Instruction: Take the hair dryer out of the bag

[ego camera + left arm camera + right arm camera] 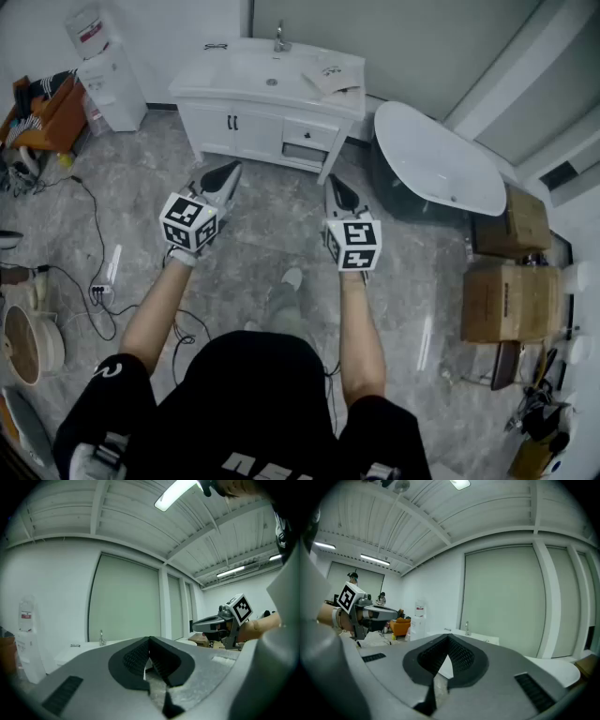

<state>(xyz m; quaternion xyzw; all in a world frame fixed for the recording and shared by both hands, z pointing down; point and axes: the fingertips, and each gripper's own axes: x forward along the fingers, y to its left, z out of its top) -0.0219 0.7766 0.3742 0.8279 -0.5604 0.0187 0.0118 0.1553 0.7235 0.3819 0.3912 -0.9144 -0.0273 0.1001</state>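
Both grippers hang in mid-air in front of the person, above the grey marble floor and pointing toward a white vanity (216, 86). My left gripper (232, 167) is shut with nothing between its jaws, which meet tip to tip in the left gripper view (149, 640). My right gripper (335, 180) is likewise shut and empty (449, 637). A pale, flat bag-like thing (330, 77) lies on the right end of the vanity top, well beyond both grippers. No hair dryer shows in any view.
A white bathtub (436, 164) stands to the right of the vanity, with cardboard boxes (511, 300) further right. A water dispenser (103, 75) and an orange seat (42, 117) are at the far left. Cables and a power strip (98, 292) lie on the floor at left.
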